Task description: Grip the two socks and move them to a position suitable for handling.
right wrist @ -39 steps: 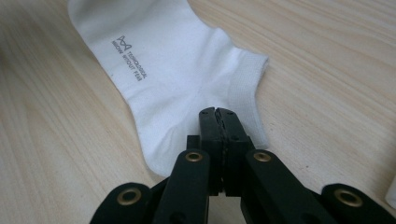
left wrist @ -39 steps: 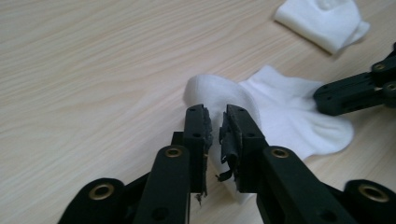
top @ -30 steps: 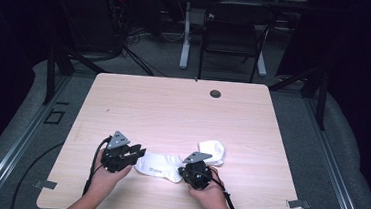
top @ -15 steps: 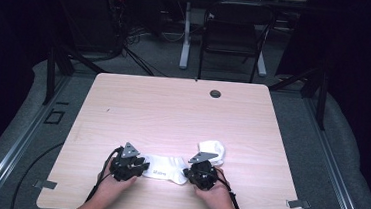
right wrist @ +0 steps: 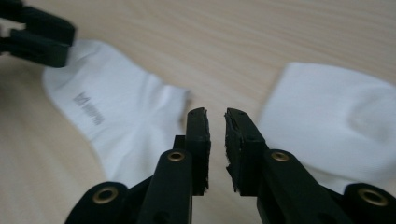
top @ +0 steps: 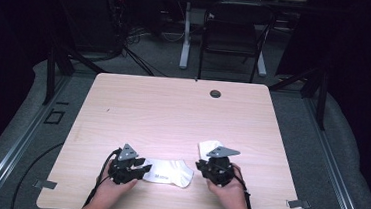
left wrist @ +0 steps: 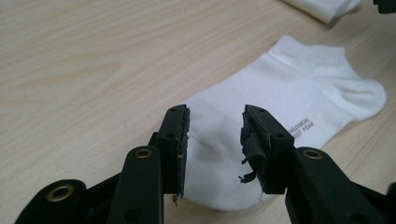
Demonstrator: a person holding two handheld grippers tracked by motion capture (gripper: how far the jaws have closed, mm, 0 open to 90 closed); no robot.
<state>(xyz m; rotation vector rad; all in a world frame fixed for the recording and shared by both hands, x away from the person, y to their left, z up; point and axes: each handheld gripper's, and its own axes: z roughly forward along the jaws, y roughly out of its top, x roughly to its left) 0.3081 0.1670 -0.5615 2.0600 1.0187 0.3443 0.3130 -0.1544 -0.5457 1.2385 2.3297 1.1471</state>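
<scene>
A white ankle sock (top: 170, 172) (left wrist: 299, 88) (right wrist: 107, 112) with grey lettering lies flat near the table's front edge, between my two grippers. My left gripper (top: 143, 170) (left wrist: 215, 123) is open, its jaws standing over the sock's toe end without pinching it. My right gripper (top: 199, 166) (right wrist: 216, 119) hovers over bare wood just right of the sock's cuff, with only a narrow gap between its jaws and nothing in it. A second white sock (top: 208, 147) (right wrist: 336, 121) (left wrist: 327, 7) lies folded beside the right gripper, partly hidden under it in the high view.
The light wooden table (top: 172, 113) has a small round dark grommet (top: 215, 93) near its far edge. Beyond the table stand a black chair (top: 234, 33) and desk legs with cables. Both hands rest close to the front edge.
The left gripper has come nearer the front edge, onto the sock's toe end. The right gripper has slid right, off the sock's cuff. The sock now lies flatter.
</scene>
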